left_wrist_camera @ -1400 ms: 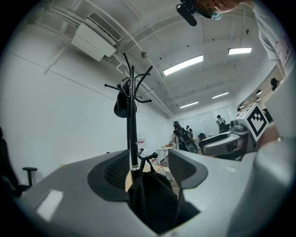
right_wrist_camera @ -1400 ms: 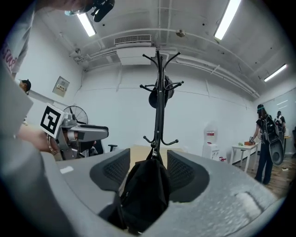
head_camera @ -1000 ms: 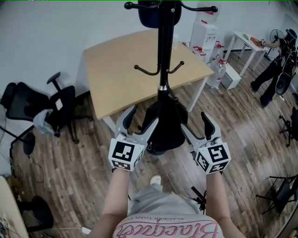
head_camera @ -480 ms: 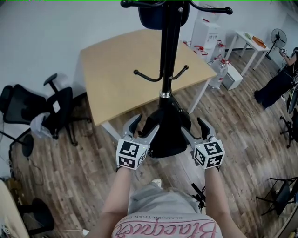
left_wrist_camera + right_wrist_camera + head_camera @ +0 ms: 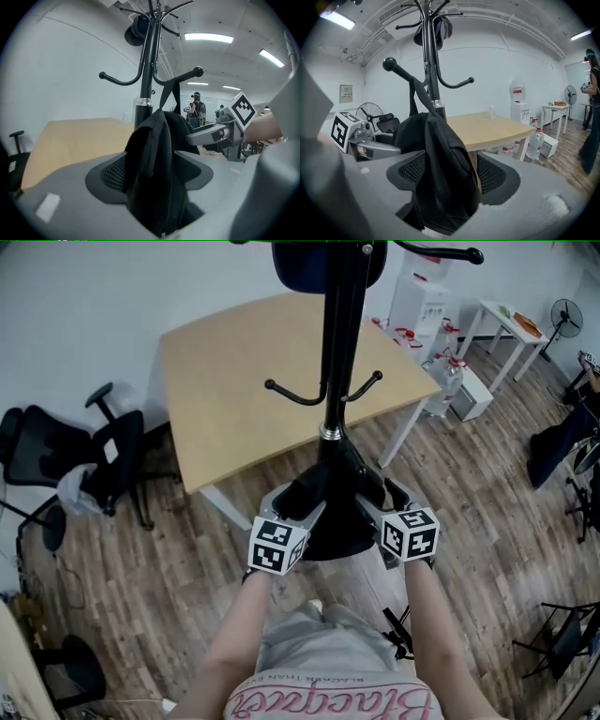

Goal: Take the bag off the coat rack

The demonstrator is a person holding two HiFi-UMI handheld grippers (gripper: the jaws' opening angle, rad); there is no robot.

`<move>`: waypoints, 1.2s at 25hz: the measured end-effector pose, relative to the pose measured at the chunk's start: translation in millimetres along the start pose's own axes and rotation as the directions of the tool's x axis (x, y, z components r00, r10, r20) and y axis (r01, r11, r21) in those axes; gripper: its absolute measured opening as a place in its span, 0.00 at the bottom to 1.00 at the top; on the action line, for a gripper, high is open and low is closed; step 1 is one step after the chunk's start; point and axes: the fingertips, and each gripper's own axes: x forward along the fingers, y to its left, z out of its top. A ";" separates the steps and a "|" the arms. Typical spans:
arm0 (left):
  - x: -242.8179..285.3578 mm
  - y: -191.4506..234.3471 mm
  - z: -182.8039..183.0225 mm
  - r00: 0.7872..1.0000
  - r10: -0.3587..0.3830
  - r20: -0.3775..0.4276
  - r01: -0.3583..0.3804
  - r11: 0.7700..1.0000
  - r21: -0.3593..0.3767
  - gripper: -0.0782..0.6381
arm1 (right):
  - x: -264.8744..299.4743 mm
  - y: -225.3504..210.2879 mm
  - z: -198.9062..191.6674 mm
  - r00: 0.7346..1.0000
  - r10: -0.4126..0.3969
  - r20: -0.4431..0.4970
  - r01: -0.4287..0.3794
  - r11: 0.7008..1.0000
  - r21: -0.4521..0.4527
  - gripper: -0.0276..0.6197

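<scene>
A black bag (image 5: 337, 507) hangs by its strap from a lower hook of the black coat rack (image 5: 336, 352), low against the pole. My left gripper (image 5: 298, 502) is at the bag's left side and my right gripper (image 5: 380, 498) at its right side. In the left gripper view the bag's fabric (image 5: 154, 173) fills the gap between the mesh pads (image 5: 112, 173), with the right gripper (image 5: 220, 133) beyond it. In the right gripper view a fold of the bag (image 5: 440, 173) is likewise pinched between the pads (image 5: 494, 176). The strap (image 5: 415, 96) runs up to the hook.
A light wooden table (image 5: 244, 381) stands just behind the rack. Black office chairs (image 5: 103, 456) stand at the left. A water dispenser (image 5: 417, 296), bottles (image 5: 448, 381) and a small white table (image 5: 506, 324) are at the back right. A dark item (image 5: 319, 263) hangs at the rack's top.
Both grippers have moved inward and forward onto the bag's sides, and their jaws have narrowed round its fabric. The bag still hangs on its hook.
</scene>
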 end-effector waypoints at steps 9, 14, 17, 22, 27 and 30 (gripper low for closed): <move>28.5 3.8 -7.3 1.000 0.010 -0.018 -0.010 0.999 -0.035 0.52 | 38.9 -4.0 -21.7 0.995 0.001 -0.098 -0.006 0.999 -0.049 0.56; 39.2 3.1 -10.6 1.000 -0.016 -0.022 0.016 1.000 -0.026 0.46 | 44.3 -9.8 -20.2 0.995 0.029 -0.099 -0.031 0.999 -0.023 0.42; 36.1 9.5 -9.5 1.000 0.007 -0.001 -0.007 0.999 -0.048 0.30 | 43.4 -11.7 -20.1 0.995 0.039 -0.095 -0.038 0.999 0.017 0.34; 33.2 9.4 -9.2 0.999 -0.037 0.000 0.037 0.995 -0.093 0.26 | 39.9 -7.3 -20.9 0.995 0.044 -0.091 -0.040 0.998 0.048 0.23; 21.6 1.7 -2.1 0.998 -0.062 0.014 0.063 0.990 -0.124 0.22 | 30.0 1.0 -17.7 0.997 0.036 -0.069 -0.033 0.998 0.052 0.20; 13.5 -4.6 4.3 0.998 -0.068 0.015 0.069 0.992 -0.109 0.21 | 19.4 5.8 -14.2 0.997 0.045 -0.063 -0.042 0.998 0.052 0.20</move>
